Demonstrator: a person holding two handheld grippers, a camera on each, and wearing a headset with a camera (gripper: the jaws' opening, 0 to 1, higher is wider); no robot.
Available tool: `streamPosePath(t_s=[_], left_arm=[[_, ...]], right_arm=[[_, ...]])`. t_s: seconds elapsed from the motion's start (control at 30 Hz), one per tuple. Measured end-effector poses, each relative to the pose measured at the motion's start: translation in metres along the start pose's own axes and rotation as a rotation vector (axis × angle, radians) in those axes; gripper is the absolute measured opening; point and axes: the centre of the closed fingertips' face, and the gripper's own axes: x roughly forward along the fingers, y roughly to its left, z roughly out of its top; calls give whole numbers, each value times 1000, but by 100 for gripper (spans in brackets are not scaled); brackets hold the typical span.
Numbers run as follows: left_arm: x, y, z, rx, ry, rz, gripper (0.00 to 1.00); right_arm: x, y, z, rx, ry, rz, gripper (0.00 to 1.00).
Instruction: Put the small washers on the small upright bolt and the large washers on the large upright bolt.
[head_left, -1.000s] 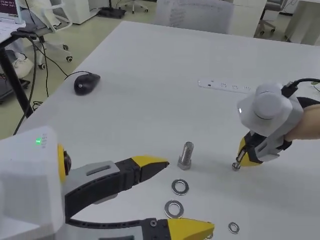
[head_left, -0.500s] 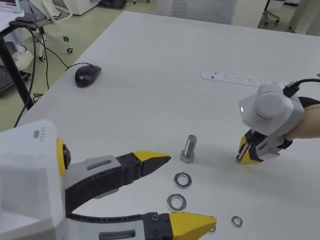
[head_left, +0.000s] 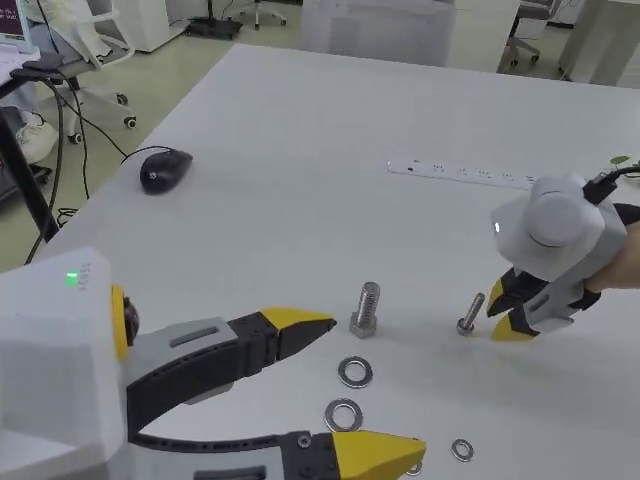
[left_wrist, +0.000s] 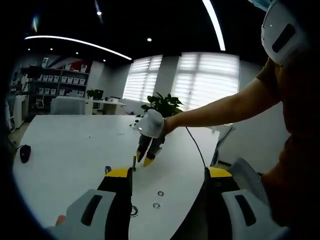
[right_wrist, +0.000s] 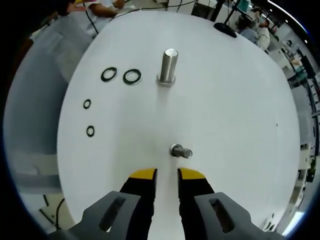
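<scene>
Evidently we are at the setting-up step: the small bolt (right_wrist: 181, 150) sits just ahead of the right tool (right_wrist: 167, 175), seemingly tilted. That tool is slightly open and empty. The left tool (head_left: 365, 390) gapes wide, empty, with the large washers (head_left: 355, 373) ahead. Next we straighten the bolt gently.

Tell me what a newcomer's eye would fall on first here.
The left gripper looms at the bottom of the head view with its yellow-tipped jaws wide open, framing loose washers on the white table. Just beyond stands the large bolt. To its right, the right gripper points at the small bolt close ahead of its tips.
</scene>
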Motion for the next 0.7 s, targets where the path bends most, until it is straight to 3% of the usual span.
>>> streamPosePath(t_s=[0.13, 0.4, 0.7], left_arm=[[1, -10, 6, 11, -9, -6, 58], [-1, -17, 9, 42, -6, -9, 58], [-5, -28, 4, 53, -3, -13, 58]], right_arm=[[-3, 13, -5, 3, -3, 5, 17], [3, 54, -7, 3, -8, 58, 17], [9, 92, 11, 12, -55, 106, 17]])
